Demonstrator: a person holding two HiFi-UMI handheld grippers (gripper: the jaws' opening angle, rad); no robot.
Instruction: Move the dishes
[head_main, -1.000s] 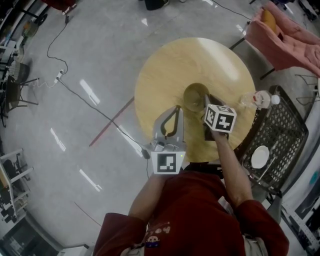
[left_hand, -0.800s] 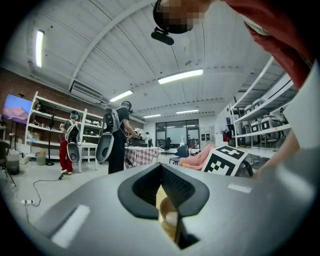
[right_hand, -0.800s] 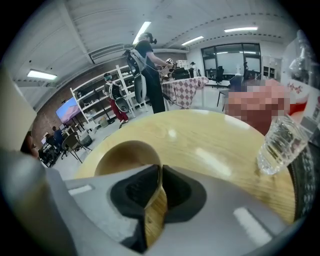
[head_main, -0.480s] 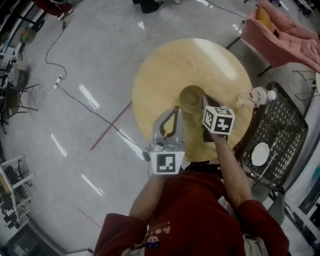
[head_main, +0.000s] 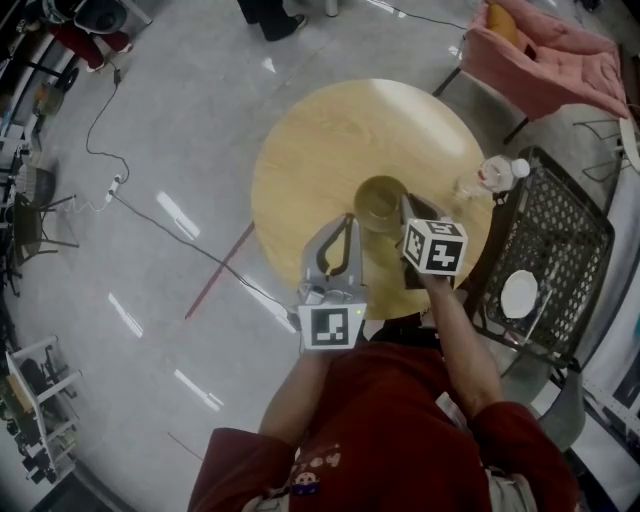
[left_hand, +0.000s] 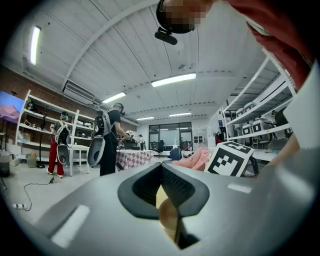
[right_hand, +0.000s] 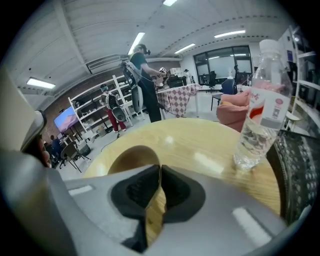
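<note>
R gripper (right_hand: 159, 169) pinches thin rim, round glossy bowl (head_main: 379, 204).

Round wooden table (head_main: 320, 150) sits on a shiny grey floor (head_main: 180, 90); a clear water bottle (right_hand: 262, 105) with a white cap and a red-and-white label stands upright on the table near its right edge; a black mesh chair (head_main: 565, 235) is just beside the table on the right; a pink armchair (head_main: 545, 65) with an orange cushion (head_main: 503, 20) is further off past the table's far right; left of the table a dark cable (head_main: 150, 190) snakes across the floor and a red stripe (head_main: 222, 268) angles toward the table; way beyond it there's a checkered-cloth table (left_hand: 132, 157) and white shelving (left_hand: 50, 120).
</note>
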